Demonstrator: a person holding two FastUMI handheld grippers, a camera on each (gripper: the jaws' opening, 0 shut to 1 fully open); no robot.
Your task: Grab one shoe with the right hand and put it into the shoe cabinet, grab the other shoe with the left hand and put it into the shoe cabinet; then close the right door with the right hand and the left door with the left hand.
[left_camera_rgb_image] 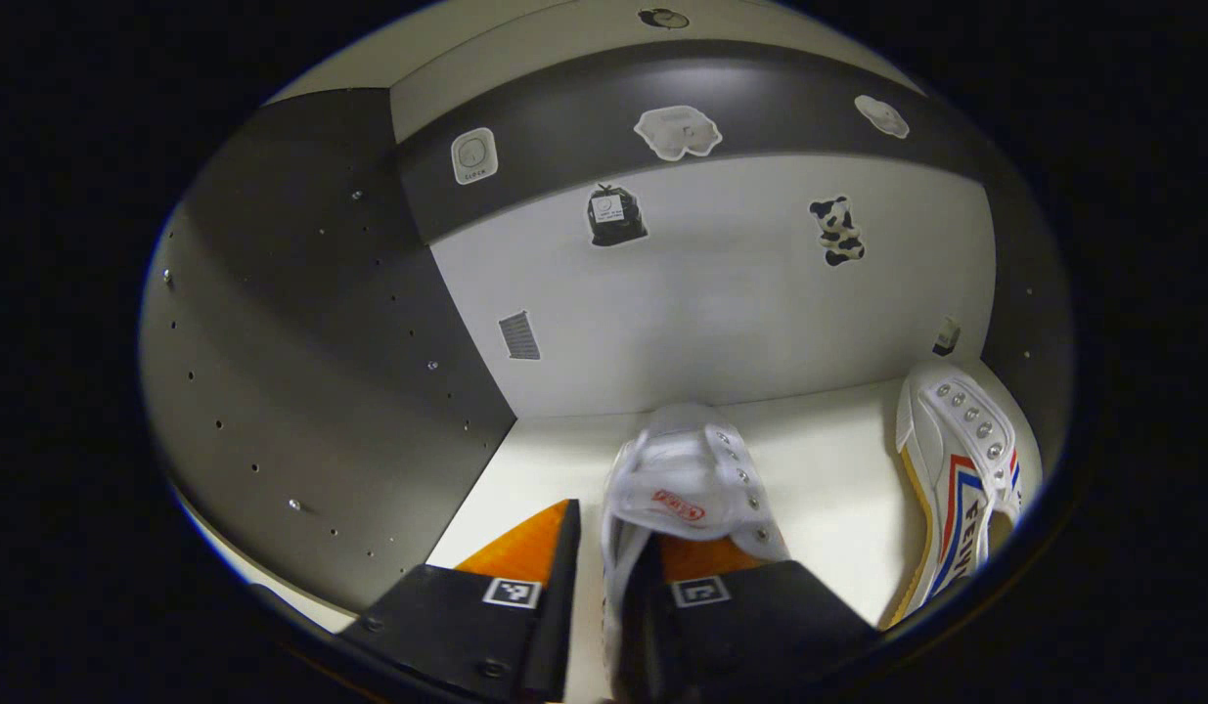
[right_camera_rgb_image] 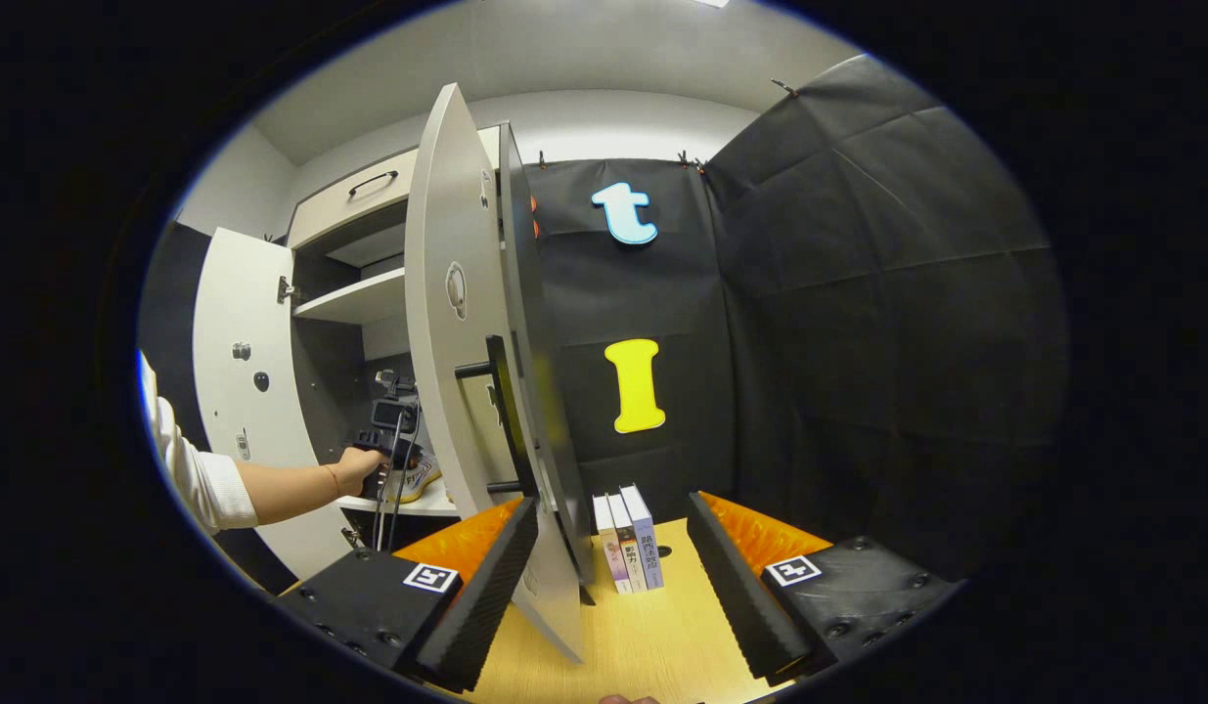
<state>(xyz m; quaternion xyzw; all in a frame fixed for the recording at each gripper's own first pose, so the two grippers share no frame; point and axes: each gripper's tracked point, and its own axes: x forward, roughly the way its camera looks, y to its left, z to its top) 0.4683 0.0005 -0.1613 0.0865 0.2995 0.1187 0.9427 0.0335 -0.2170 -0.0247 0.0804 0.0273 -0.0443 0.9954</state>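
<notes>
The cabinet (right_camera_rgb_image: 369, 293) stands open against the booth wall, its left door (right_camera_rgb_image: 237, 391) swung wide and its right door (right_camera_rgb_image: 457, 323) standing nearly edge-on in the right gripper view, a dark bar handle (right_camera_rgb_image: 496, 391) on its face. Inside, in the left gripper view, the shelf (left_camera_rgb_image: 828, 469) is pale, the back panel (left_camera_rgb_image: 721, 293) carries several stickers, and the side wall (left_camera_rgb_image: 310, 391) is dark with rows of peg holes.

A person's arm in a white sleeve (right_camera_rgb_image: 198, 469) reaches level into the cabinet, the hand (right_camera_rgb_image: 354, 469) wrapped around the left gripper's body at shelf height.

The first shoe (left_camera_rgb_image: 965, 489) lies at the shelf's right end, close to the side wall. The second shoe (left_camera_rgb_image: 682, 489) sits mid-shelf, well apart from it. The left gripper (left_camera_rgb_image: 604, 587) has its fingers clamped on this shoe's rear edge, it seems, though the contact itself is partly hidden.

The right gripper (right_camera_rgb_image: 613, 577) hovers over a wooden table (right_camera_rgb_image: 643, 645), fingers wide apart and holding nothing, the right door's lower edge between them. Three books (right_camera_rgb_image: 628, 538) stand upright just beyond.
</notes>
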